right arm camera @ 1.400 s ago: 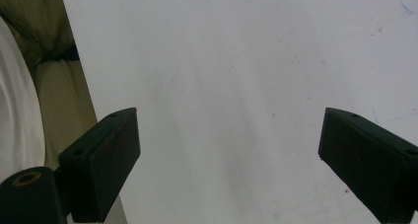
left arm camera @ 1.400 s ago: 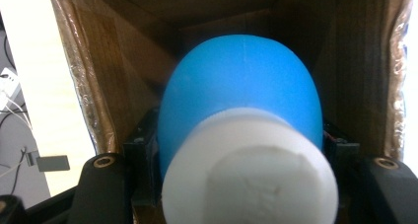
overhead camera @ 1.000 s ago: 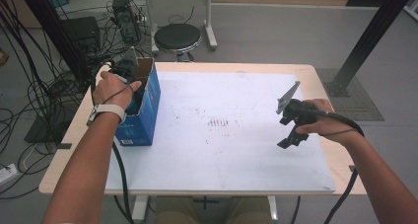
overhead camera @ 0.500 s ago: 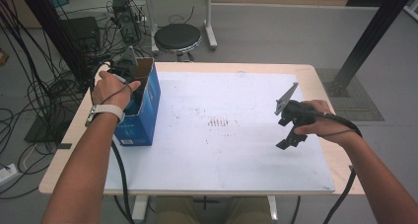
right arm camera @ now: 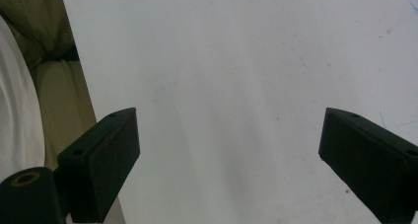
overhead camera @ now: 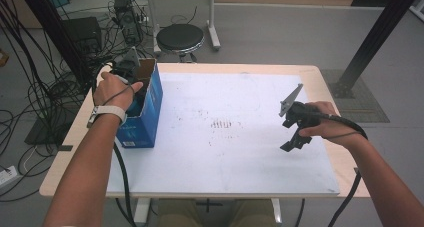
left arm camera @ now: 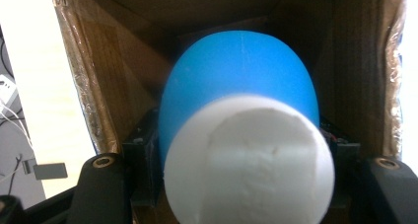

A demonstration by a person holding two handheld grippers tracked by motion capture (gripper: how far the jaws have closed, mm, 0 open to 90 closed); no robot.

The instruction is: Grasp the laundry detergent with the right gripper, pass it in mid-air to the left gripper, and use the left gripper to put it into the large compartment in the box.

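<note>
**Left jaws clamped on the blue object inside the box**

Your left gripper (overhead camera: 131,74) reaches into the open top of the blue cardboard box (overhead camera: 145,117), which stands at the left edge of the desk (overhead camera: 310,74). In the left gripper view the jaws sit on either side of a blue rounded object (left arm camera: 239,81) with a white foam-like end (left arm camera: 249,160), and they press against its flanks: the object is gripped between them. Its white end faces the camera, the blue dome points deeper into the box, and the box's brown inner walls (left arm camera: 93,86) surround it on both sides and above.

Your right gripper (overhead camera: 295,132) is well away from the box, over the right part of the white mat (overhead camera: 225,152) that covers the desk. Its jaws stand wide apart with nothing between them; in the right gripper view they frame bare white mat, with the mat's edge to the left of the left jaw.

Relative to the box, the faint marks (overhead camera: 222,123) on the mat lie to its right, between it and the right gripper.
</note>
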